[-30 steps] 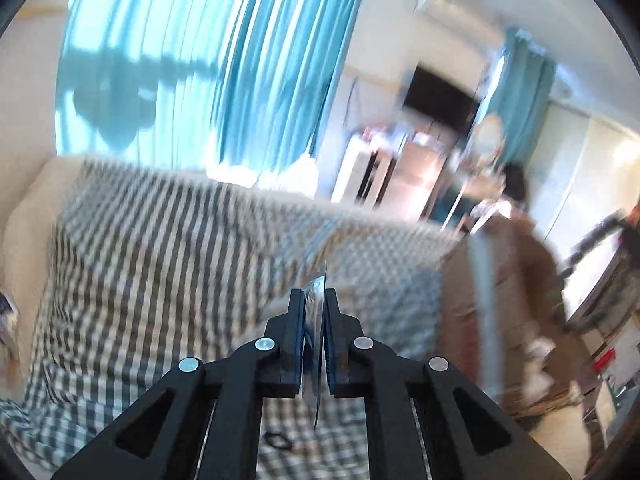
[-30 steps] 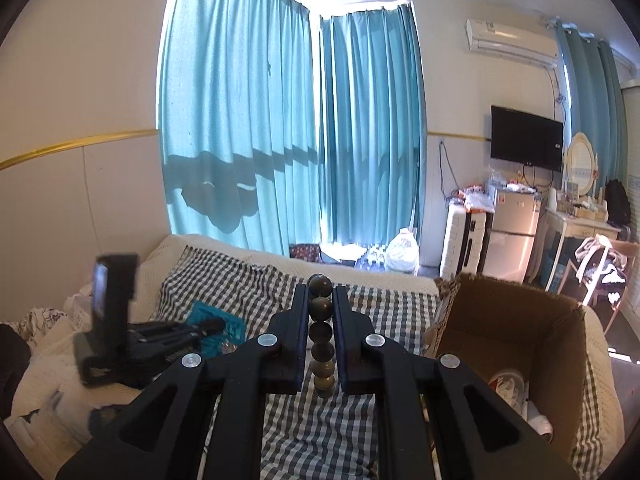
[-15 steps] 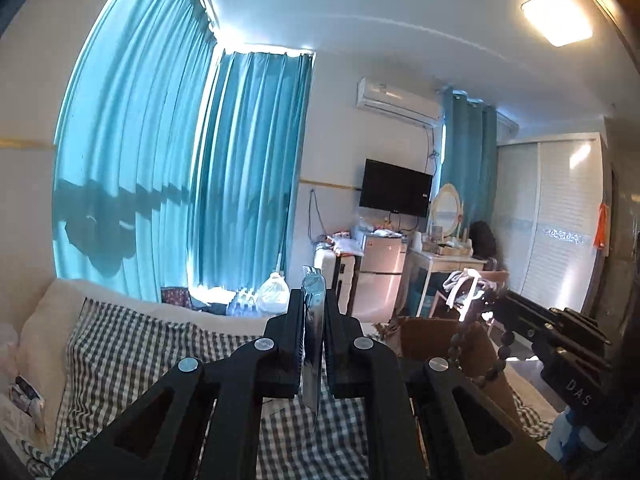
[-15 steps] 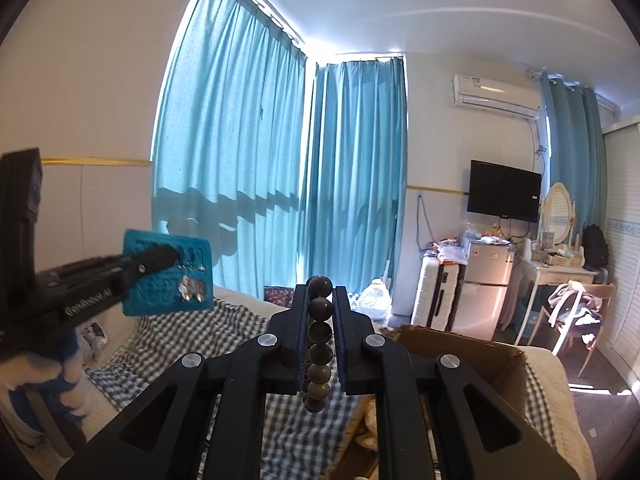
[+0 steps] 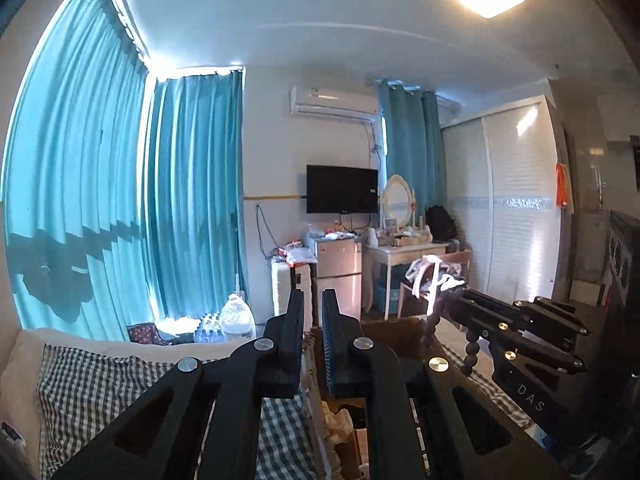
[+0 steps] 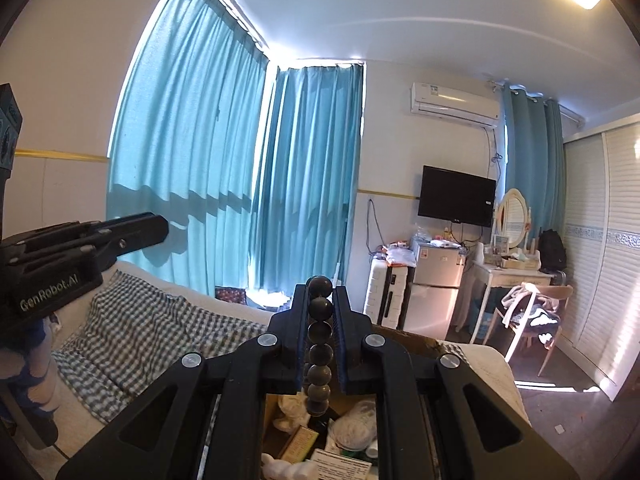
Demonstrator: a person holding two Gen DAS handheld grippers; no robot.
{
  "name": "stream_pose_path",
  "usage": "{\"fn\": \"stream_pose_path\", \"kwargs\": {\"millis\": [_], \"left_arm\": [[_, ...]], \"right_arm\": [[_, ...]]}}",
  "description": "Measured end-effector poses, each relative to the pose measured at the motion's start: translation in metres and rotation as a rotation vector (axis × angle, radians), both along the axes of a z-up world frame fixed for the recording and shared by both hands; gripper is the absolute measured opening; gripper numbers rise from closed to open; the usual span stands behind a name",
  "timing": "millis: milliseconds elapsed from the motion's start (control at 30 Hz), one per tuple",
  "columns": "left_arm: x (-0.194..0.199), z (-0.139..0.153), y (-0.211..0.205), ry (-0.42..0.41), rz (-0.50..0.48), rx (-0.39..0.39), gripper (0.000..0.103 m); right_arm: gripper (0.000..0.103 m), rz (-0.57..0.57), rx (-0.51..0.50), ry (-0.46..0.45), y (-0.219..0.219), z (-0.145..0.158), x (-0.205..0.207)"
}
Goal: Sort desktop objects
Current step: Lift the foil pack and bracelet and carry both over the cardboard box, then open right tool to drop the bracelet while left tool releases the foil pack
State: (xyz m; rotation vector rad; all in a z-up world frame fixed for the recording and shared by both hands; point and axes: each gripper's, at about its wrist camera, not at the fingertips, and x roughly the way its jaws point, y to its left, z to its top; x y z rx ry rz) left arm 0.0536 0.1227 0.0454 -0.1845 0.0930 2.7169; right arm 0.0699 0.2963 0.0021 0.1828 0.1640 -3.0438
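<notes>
My right gripper (image 6: 320,292) is shut on a string of dark round beads (image 6: 320,340) that stands upright between its pads. Its lower end hangs over an open cardboard box (image 6: 420,342) with packets and white items inside. In the left wrist view the same right gripper (image 5: 456,300) reaches in from the right, the beads (image 5: 470,348) dangling over the box (image 5: 384,326). My left gripper (image 5: 313,300) is shut to a narrow slit with nothing visible between its pads. It also shows at the left of the right wrist view as the left gripper (image 6: 160,226), bare.
A cream sofa with a grey checked cloth (image 6: 160,332) runs along the left under teal curtains (image 6: 192,160). Behind the box stand a small fridge (image 6: 434,292), a white dressing table (image 6: 512,276) and a chair (image 6: 532,312). A blue-and-white gloved hand (image 6: 24,364) holds the left gripper.
Both grippers swung right and up from the checked cloth to above the box. The teal card seen in the left gripper earlier is no longer in it. The beads stay gripped.
</notes>
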Motion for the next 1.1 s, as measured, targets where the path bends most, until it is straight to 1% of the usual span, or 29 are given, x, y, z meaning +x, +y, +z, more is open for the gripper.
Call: {"fn": "stream_pose_path", "kwargs": {"millis": [33, 67, 100, 133, 167, 200, 233, 267, 300, 333, 367, 400, 467, 500, 567, 633, 667, 700, 733, 767, 800, 833, 867, 900, 967, 1033, 1100], "left_arm": [[-0.009, -0.007, 0.009, -0.039, -0.008, -0.026, 0.008], [-0.017, -0.016, 0.014, -0.074, -0.006, -0.043, 0.010], [-0.026, -0.030, 0.017, -0.118, 0.006, -0.069, 0.011], [-0.038, -0.045, 0.017, -0.177, 0.038, -0.097, 0.014], [-0.051, -0.063, 0.011, -0.248, 0.064, -0.115, 0.026], [-0.064, -0.083, 0.003, -0.337, 0.062, -0.124, 0.037], [-0.074, -0.103, -0.005, -0.412, 0.056, -0.127, 0.061], [-0.084, -0.123, -0.014, -0.485, 0.065, -0.130, 0.070], [-0.092, -0.140, -0.022, -0.529, 0.085, -0.121, 0.070], [-0.100, -0.157, -0.030, -0.573, 0.105, -0.107, 0.073], [-0.108, -0.175, -0.032, -0.622, 0.118, -0.112, 0.077], [-0.116, -0.195, -0.033, -0.682, 0.119, -0.117, 0.077], [-0.130, -0.233, -0.029, -0.813, 0.080, -0.102, 0.077], [-0.132, -0.247, -0.024, -0.848, 0.060, -0.110, 0.077], [-0.139, -0.280, -0.015, -0.920, 0.047, -0.157, 0.078], [-0.146, -0.313, -0.013, -1.038, 0.024, -0.137, 0.078], [-0.147, -0.325, -0.013, -1.072, 0.027, -0.127, 0.078], [-0.146, -0.329, -0.013, -1.069, 0.018, -0.127, 0.078], [-0.145, -0.330, -0.012, -1.061, 0.009, -0.139, 0.075], [-0.144, -0.328, -0.013, -1.064, 0.002, -0.135, 0.069], [-0.144, -0.326, -0.013, -1.064, -0.001, -0.130, 0.069], [-0.143, -0.322, -0.015, -1.050, -0.002, -0.121, 0.069], [-0.141, -0.316, -0.016, -1.023, -0.001, -0.114, 0.069], [-0.138, -0.310, -0.016, -0.996, 0.002, -0.114, 0.069], [-0.134, -0.293, -0.020, -0.946, 0.011, -0.093, 0.069], [-0.128, -0.266, -0.024, -0.860, 0.038, -0.077, 0.069], [-0.120, -0.230, -0.025, -0.756, 0.051, -0.069, 0.069]], "right_arm": [[0.011, 0.001, -0.009, -0.011, 0.007, -0.003, -0.002], [0.011, 0.003, -0.027, -0.027, 0.013, -0.007, -0.008], [0.011, 0.007, -0.043, -0.044, 0.018, -0.012, -0.012], [0.011, 0.011, -0.057, -0.064, 0.023, -0.018, -0.017], [0.011, 0.012, -0.068, -0.088, 0.028, -0.024, -0.024], [0.011, 0.013, -0.076, -0.106, 0.033, -0.030, -0.030], [0.011, 0.010, -0.083, -0.122, 0.038, -0.036, -0.035], [0.011, 0.008, -0.092, -0.137, 0.042, -0.042, -0.041], [0.011, 0.007, -0.100, -0.152, 0.046, -0.048, -0.048], [0.011, 0.010, -0.108, -0.175, 0.048, -0.054, -0.056], [0.011, 0.013, -0.114, -0.197, 0.050, -0.061, -0.062], [0.011, 0.012, -0.120, -0.219, 0.052, -0.067, -0.069], [0.011, 0.009, -0.128, -0.257, 0.054, -0.079, -0.080], [0.011, 0.006, -0.128, -0.271, 0.053, -0.084, -0.084], [0.011, 0.002, -0.123, -0.302, 0.055, -0.095, -0.092], [0.011, 0.001, -0.121, -0.321, 0.056, -0.101, -0.096], [0.011, 0.003, -0.116, -0.328, 0.056, -0.103, -0.097], [0.011, 0.004, -0.110, -0.332, 0.055, -0.105, -0.098], [0.012, 0.006, -0.103, -0.334, 0.053, -0.106, -0.099], [0.022, 0.006, -0.099, -0.332, 0.050, -0.107, -0.099], [0.033, 0.004, -0.100, -0.326, 0.050, -0.107, -0.099], [0.062, 0.004, -0.106, -0.319, 0.051, -0.107, -0.099], [0.083, 0.002, -0.120, -0.311, 0.053, -0.106, -0.098], [0.085, 0.000, -0.138, -0.298, 0.054, -0.105, -0.097], [0.085, -0.002, -0.159, -0.286, 0.058, -0.102, -0.093], [0.085, -0.029, -0.157, -0.269, 0.062, -0.097, -0.089], [0.086, -0.039, -0.166, -0.250, 0.068, -0.092, -0.084]]}}
